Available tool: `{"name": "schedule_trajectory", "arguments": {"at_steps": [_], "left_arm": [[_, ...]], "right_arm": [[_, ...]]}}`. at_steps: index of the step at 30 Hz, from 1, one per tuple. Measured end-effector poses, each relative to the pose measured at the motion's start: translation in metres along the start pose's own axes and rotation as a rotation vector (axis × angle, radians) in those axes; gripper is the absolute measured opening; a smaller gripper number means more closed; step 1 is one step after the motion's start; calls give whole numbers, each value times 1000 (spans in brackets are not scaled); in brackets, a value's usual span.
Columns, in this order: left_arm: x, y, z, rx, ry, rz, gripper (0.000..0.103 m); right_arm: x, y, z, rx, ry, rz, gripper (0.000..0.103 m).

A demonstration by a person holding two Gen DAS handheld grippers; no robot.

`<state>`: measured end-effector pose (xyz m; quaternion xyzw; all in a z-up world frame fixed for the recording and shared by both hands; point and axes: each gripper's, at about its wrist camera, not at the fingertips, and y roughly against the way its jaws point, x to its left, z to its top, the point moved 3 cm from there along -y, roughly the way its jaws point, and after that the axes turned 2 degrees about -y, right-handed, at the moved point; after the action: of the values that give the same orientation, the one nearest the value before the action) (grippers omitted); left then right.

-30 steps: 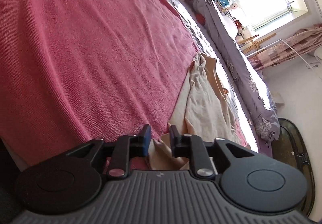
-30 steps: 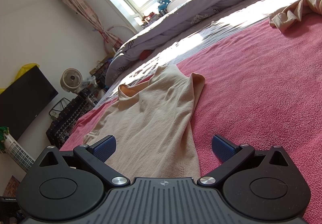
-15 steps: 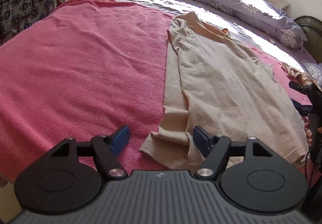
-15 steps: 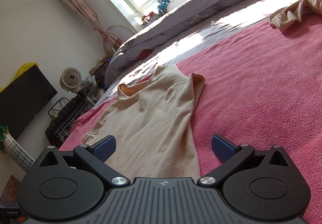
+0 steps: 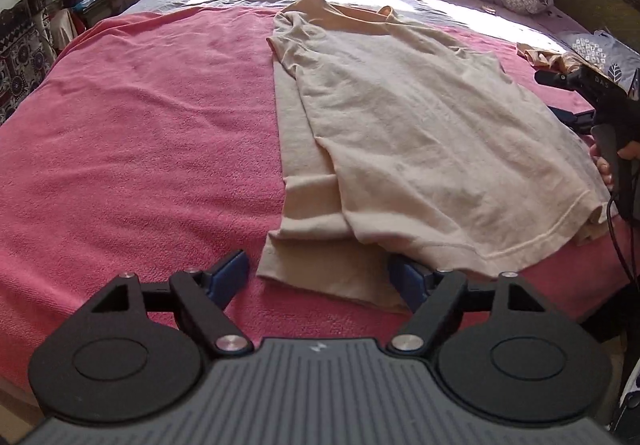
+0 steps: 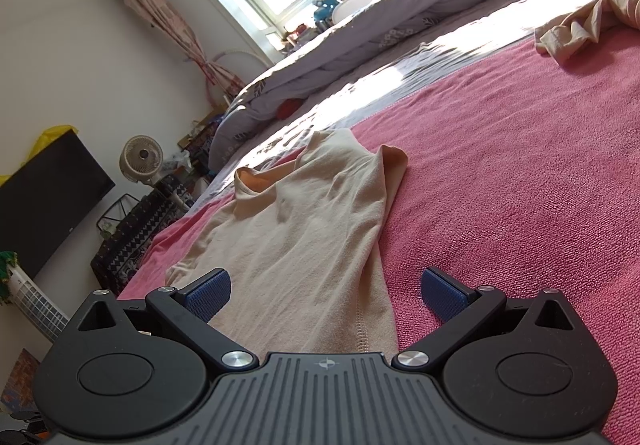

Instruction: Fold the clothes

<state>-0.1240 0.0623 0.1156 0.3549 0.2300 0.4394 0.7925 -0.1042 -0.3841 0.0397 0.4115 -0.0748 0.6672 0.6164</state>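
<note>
My left tongs (image 5: pixel 320 277) just opened wide above beige shirt (image 5: pixel 400 133) hem, nothing gripped, right tongs (image 6: pixel 326 295) wide, pink bedspread (image 5: pixel 140 125) near edge.

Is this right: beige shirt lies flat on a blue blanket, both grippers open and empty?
Not quite. The blanket is pink, not blue, as the left wrist view shows. The rest holds: the beige shirt lies on it, and the left gripper and right gripper are both open and empty.

Right edge of the second beige garment (image 6: pixel 592 21) beyond the frame; shirt hem (image 6: pixel 320 329) behind the right gripper body.
</note>
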Motion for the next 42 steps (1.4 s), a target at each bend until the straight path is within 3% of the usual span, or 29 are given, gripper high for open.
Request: {"name": "schedule_trajectory", "arguments": {"at_steps": [3, 6, 9, 11, 13, 14, 22, 36, 38, 42], "left_arm": [[-12, -13, 9, -17, 2, 7, 83], [-24, -16, 7, -28, -32, 89, 83], [-27, -10, 5, -46, 3, 153, 61], [-21, -4, 7, -53, 78, 146, 35], [-15, 0, 9, -61, 136, 148, 19], [-12, 1, 10, -67, 157, 155, 17], [26, 23, 34, -165, 250, 357, 12], [188, 104, 105, -377, 495, 868, 8], [199, 92, 113, -334, 457, 919, 9], [227, 44, 120, -159, 459, 926, 10]], "right_arm": [[0, 0, 0, 0, 0, 0, 103], [0, 0, 0, 0, 0, 0, 103], [0, 1, 0, -1, -1, 1, 103], [-1, 1, 0, -1, -1, 1, 103], [0, 0, 0, -1, -1, 1, 103], [0, 0, 0, -1, -2, 1, 103], [0, 1, -1, -2, -3, 2, 103], [-1, 2, 0, -3, -6, 5, 103], [-1, 2, 0, -3, -5, 4, 103], [-1, 2, 0, -3, -5, 4, 103]]}}
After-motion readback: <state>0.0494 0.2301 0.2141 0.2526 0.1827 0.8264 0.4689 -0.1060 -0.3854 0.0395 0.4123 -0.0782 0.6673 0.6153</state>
